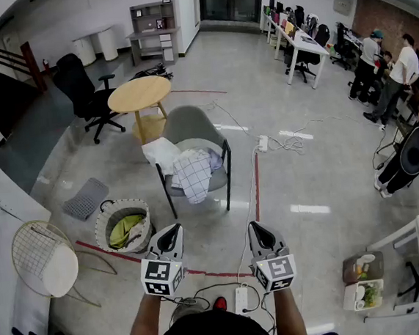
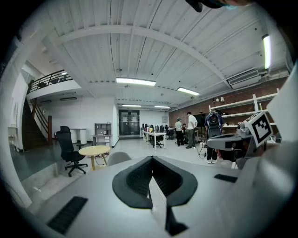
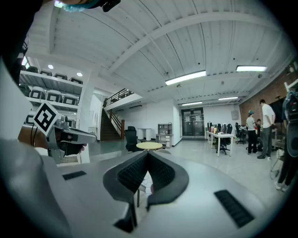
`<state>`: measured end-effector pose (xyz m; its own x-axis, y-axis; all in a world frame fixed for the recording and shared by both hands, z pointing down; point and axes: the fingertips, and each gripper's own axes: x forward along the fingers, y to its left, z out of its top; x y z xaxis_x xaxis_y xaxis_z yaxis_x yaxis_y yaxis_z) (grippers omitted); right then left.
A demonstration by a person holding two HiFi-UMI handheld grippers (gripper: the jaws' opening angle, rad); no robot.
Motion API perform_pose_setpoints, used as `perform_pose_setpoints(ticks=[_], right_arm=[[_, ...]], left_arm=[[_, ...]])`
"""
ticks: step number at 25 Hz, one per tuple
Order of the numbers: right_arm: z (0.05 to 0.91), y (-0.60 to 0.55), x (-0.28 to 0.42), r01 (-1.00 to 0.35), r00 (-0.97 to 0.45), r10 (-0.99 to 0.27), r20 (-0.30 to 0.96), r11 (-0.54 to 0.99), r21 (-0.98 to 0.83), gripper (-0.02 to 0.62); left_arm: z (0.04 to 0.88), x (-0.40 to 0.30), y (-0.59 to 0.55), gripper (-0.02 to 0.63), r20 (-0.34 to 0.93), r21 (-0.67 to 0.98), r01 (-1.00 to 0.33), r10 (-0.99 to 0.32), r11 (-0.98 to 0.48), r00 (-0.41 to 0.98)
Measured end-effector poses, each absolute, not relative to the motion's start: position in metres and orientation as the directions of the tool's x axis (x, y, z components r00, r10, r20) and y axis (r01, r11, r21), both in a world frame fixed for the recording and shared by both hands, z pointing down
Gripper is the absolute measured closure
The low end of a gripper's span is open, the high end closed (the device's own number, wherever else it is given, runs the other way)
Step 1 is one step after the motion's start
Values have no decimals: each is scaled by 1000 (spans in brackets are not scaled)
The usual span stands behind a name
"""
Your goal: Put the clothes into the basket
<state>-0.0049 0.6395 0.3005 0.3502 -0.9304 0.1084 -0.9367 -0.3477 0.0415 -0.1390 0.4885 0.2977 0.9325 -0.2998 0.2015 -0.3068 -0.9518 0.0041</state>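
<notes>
Basket [image 1: 102, 226], head view only, clothes [image 1: 193, 173] on chair [image 1: 187, 125]

Clothes piled on seat of grey chair [image 1: 191, 124], mid-floor: white garment [image 1: 162, 154] bunched at seat's left side, spilling past the edge; checked white/grey-blue cloth [image 1: 194, 175] crumpled next to it, touching, hanging over seat's front edge. Basket [image 1: 105, 219] on floor just left of chair & nearer the camera, upright, round, pale woven w/ dark handles, apart from chair. Inside it a yellow-green cloth [image 1: 125, 230], crumpled, below the rim
</notes>
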Motion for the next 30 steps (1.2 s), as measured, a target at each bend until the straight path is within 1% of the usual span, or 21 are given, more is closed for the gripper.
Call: perform_pose_setpoints(ticks=[10,14,20,25,30], right_arm=[[299,626,-11,-943,333,-938,97,-331,32,568],[297,628,-9,-939,342,-936,80,-343,-2,568],[299,624,-10,-940,336,-937,95,-340,-29,568],[307,611,-5,-946,316,-943,102,-321,-38,568],[319,588,11,-948,305,-943,132,-314,-56,568]], left_arm=[[304,-143,480,600,227,4,-334,-325,-943,918],[305,-146,482,600,227,10,-340,-329,-940,916],[303,-150,481,600,230,14,-356,-344,-934,910],[300,-140,473,600,221,2,-360,-351,-933,910],[315,-124,455,600,258,2,-356,-344,-934,903]])
